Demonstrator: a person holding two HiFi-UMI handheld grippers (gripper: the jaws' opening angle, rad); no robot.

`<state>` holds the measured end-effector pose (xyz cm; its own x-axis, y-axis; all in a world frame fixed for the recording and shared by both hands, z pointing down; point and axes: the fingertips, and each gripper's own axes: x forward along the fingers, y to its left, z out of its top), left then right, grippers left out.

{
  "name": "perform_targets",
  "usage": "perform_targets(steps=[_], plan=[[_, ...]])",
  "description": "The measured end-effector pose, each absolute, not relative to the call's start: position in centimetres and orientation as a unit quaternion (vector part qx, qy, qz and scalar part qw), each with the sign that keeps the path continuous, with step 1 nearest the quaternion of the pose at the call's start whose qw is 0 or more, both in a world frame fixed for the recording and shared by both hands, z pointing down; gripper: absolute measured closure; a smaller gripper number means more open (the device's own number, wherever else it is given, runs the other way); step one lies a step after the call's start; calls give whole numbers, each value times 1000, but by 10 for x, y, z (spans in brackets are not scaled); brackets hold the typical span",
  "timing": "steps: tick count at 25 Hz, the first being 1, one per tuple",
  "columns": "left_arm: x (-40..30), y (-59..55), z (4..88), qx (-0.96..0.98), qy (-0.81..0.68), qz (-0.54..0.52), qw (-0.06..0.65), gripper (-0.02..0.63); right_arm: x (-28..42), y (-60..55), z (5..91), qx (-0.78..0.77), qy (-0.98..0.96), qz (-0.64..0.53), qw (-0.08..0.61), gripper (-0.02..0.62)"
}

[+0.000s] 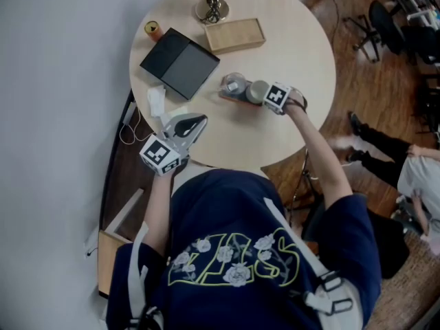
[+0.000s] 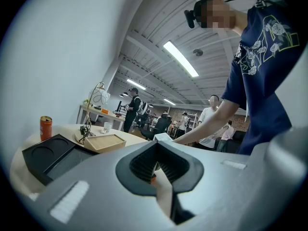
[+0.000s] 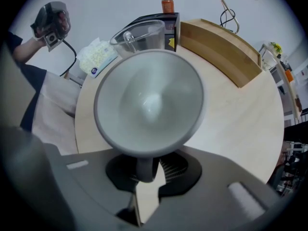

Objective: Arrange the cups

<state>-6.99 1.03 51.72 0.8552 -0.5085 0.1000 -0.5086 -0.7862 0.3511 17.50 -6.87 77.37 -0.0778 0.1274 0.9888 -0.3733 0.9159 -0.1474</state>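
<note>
My right claw [image 3: 147, 170] points straight down and is closed on the matte grey flared cup [image 3: 149, 102], pinching one side of its wall just under the rim, one pad inside and one outside. The cup sits mouth up and empty, over the right half of the round pale wooden table [image 3: 231, 124], towards its near edge. I cannot tell whether its foot is on the surface or just off it. Just beyond it to the left is a clear glass cup [image 3: 139, 35], so close that the two rims look nearly touching.

The grey cup looks like glazed ceramic: stiff, smooth and brittle, with a fair weight for its size. Held by one wall only, it will want to swing on my pads, and the slick glaze gives them little to bite on. I judge that this hold on the wall is the right one as long as I keep the cup level. I should also set it down gently, because a knock against the glass could chip either one.

My left claw [image 2: 154, 153] is closed on nothing and hangs level over the near left edge. Farther off are a shallow light wooden tray [image 3: 219, 49] and a flat black square tray [image 1: 180, 64].
</note>
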Motion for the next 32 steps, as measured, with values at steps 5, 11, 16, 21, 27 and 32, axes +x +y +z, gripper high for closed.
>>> perform_targets(steps=[5, 11, 16, 21, 27, 32], plan=[[-71, 10, 518, 948, -266, 2, 176, 603, 146, -58, 779, 61, -752, 216, 620, 554], [-69, 9, 516, 947, -265, -4, 184, 603, 146, -46, 759, 66, -771, 221, 593, 475], [-64, 8, 516, 950, -255, -4, 182, 603, 132, -32, 706, 107, -839, 199, 494, 307], [-55, 7, 516, 956, -236, 1, 175, 603, 114, -19, 647, 153, -900, 168, 372, 330], [-36, 9, 511, 967, -196, 15, 162, 603, 95, -3, 579, 200, -945, 129, 224, 595], [-17, 16, 503, 974, -157, 11, 161, 603, 83, 9, 539, 226, -959, 109, 129, 595]])
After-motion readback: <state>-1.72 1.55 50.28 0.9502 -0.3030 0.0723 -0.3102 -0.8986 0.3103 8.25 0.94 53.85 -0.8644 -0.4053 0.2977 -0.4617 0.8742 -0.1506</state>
